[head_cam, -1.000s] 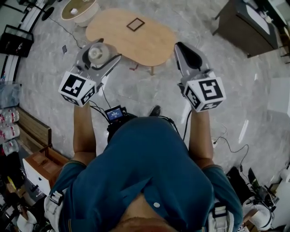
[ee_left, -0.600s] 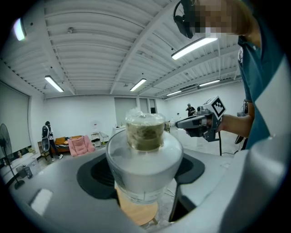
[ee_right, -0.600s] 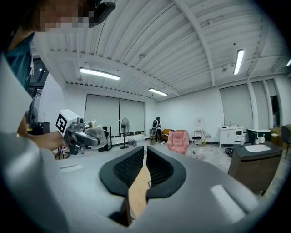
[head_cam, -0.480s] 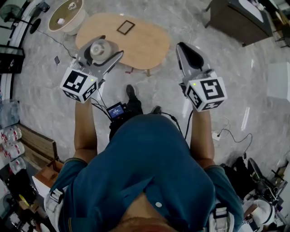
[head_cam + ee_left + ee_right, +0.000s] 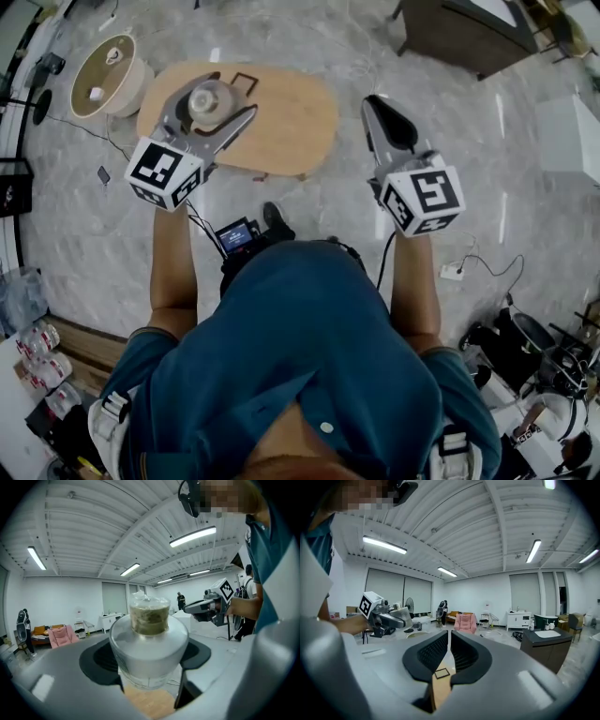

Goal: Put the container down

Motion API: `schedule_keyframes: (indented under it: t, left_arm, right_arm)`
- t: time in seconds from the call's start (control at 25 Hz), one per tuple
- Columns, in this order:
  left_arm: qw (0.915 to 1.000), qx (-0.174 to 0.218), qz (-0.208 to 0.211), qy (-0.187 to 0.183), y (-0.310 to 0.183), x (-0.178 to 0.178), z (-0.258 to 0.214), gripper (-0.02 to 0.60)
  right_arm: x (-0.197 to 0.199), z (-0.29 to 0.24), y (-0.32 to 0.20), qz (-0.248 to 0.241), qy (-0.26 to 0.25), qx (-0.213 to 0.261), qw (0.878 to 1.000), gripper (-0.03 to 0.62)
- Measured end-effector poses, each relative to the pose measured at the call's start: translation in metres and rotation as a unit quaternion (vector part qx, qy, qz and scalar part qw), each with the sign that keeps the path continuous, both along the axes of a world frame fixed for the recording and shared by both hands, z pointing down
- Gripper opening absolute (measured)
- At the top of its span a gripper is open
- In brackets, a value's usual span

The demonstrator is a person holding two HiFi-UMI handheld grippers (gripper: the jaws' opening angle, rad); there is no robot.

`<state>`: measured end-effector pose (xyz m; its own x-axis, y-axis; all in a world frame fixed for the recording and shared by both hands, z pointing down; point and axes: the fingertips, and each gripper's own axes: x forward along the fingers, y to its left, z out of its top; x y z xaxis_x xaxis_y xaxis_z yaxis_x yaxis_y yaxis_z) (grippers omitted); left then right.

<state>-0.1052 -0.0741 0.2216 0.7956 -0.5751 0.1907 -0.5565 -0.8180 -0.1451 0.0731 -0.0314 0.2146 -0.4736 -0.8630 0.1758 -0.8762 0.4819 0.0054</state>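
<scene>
While container [image 5: 206, 101] hangs over wooden table [image 5: 291, 122], dark cabinet [image 5: 459, 33] beyond

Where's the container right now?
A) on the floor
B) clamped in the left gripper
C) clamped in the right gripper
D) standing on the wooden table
B: the container sits clamped between the pads of the left gripper, held over the wooden table; the right gripper has its jaws closed with nothing between them.
</scene>
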Motion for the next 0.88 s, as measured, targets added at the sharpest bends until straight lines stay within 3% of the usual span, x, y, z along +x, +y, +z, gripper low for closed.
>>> schedule_keyframes:
  t: [0.48, 0.88]
  left_arm:
    - [0.9974, -0.013, 0.071, 0.001, -0.079, -0.004, 0.012, 0.336]
    - [0.9988, -0.033, 0.035, -0.003, -0.138, 0.012, 0.037, 0.336]
  right_arm:
    - [-0.018, -0.002, -0.057, 0.063, 0.016, -0.008, 0.998, 0.014]
    - [-0.004, 0.011, -0.121, 0.028, 0.014, -0.019, 0.999, 0.014]
